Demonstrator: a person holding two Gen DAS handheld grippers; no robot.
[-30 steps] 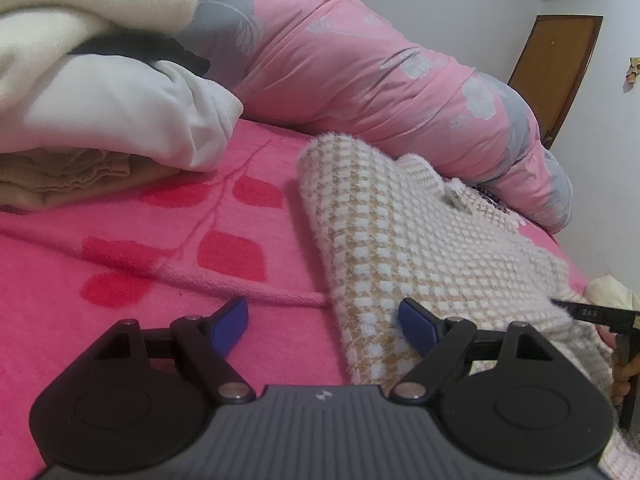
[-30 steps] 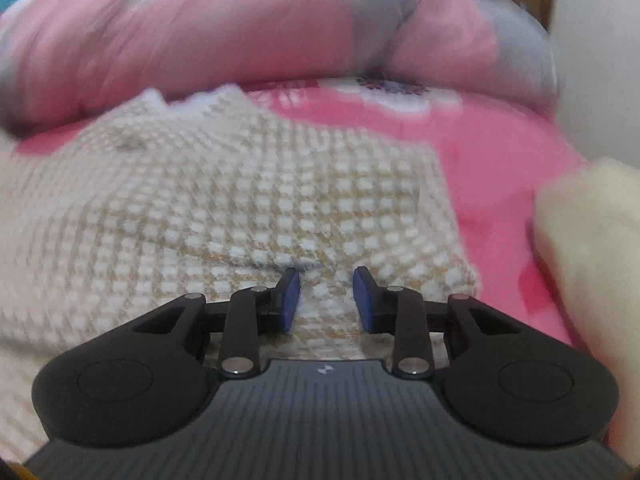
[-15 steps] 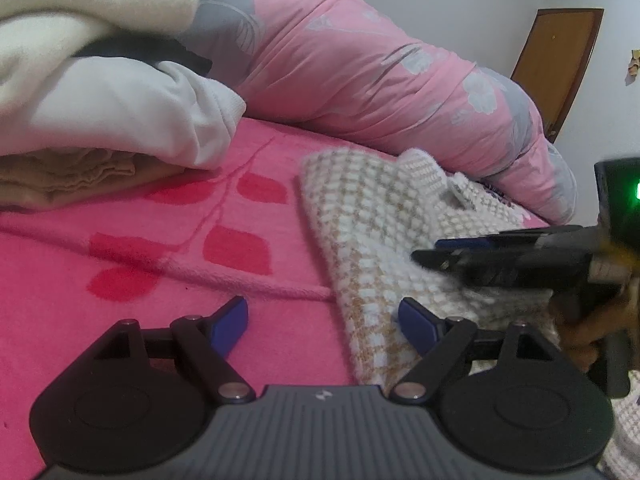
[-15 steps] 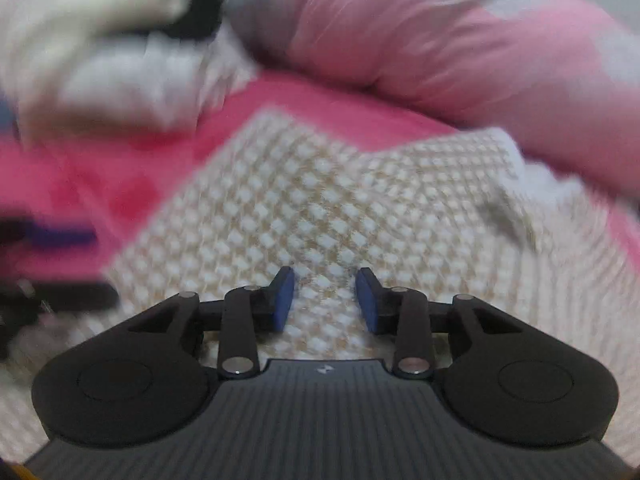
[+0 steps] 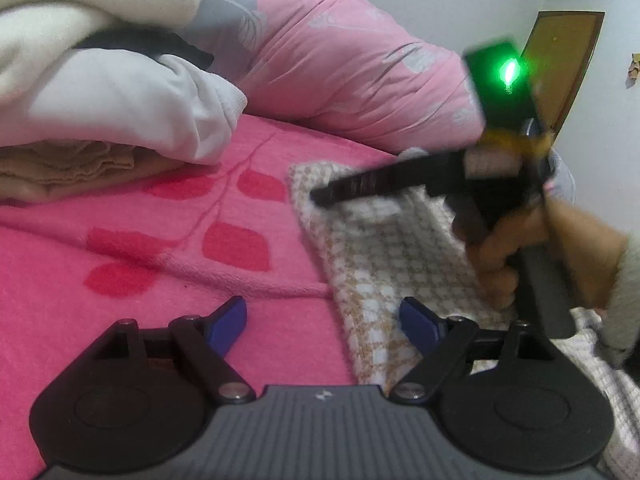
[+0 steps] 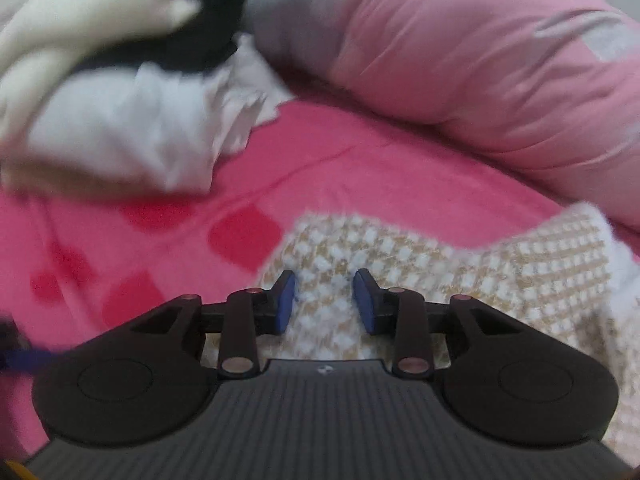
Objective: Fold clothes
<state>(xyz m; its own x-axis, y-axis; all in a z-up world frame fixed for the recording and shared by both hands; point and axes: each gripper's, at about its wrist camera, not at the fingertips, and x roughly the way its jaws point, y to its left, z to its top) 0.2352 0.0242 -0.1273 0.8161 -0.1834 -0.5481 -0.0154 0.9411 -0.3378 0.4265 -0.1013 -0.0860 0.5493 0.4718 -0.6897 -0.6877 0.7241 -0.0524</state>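
Note:
A beige-and-white checked knit garment [image 5: 384,248] lies on the pink bed; it also shows in the right wrist view [image 6: 460,276]. My left gripper [image 5: 322,326] is open and empty, low at the garment's near left edge, its right finger over the knit. My right gripper [image 6: 324,300] is partly open with nothing between its pads, just above the garment's far left corner. In the left wrist view the right gripper [image 5: 320,197] reaches in from the right, held by a hand [image 5: 532,248].
A stack of folded clothes [image 5: 100,108] in cream, white and tan sits at the left; it also shows in the right wrist view [image 6: 120,120]. A rolled pink floral quilt [image 5: 340,68] lies along the back. A pink leaf-pattern blanket [image 5: 160,240] covers the bed. A brown door [image 5: 568,52] is at the far right.
My right gripper has swept left across the checked garment to its far left corner. The left gripper has stayed in place, still open.

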